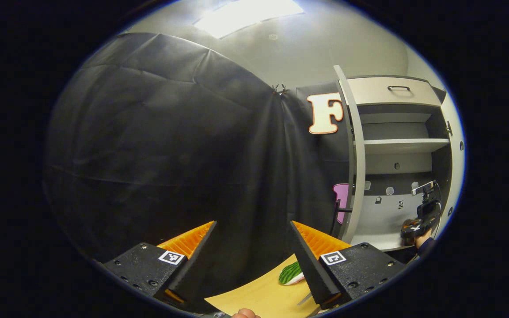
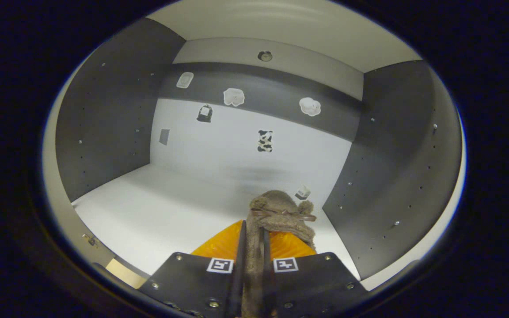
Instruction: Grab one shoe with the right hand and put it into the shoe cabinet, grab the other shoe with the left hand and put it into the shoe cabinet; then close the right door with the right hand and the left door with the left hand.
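Observation:
In the right gripper view, a brown fuzzy shoe (image 2: 281,207) with a small bow is pinched between the fingers of my right gripper (image 2: 254,229), which is shut on it. The shoe hangs just above the white floor (image 2: 170,203) of the shoe cabinet's lower compartment, near its right wall. In the left gripper view, the shoe cabinet (image 1: 402,145) stands at the right with its left door (image 1: 355,154) swung open. The right gripper (image 1: 415,227) and a hand reach into its bottom compartment. My left gripper (image 1: 252,223) is open and holds nothing, facing the black cloth wall.
A light wooden table (image 1: 259,296) lies below the left gripper, with a green-and-white object (image 1: 290,273) on it by the right finger. A pink thing (image 1: 341,194) shows behind the open door. Small stickers (image 2: 265,140) dot the compartment's back wall. A drawer (image 1: 391,90) tops the cabinet.

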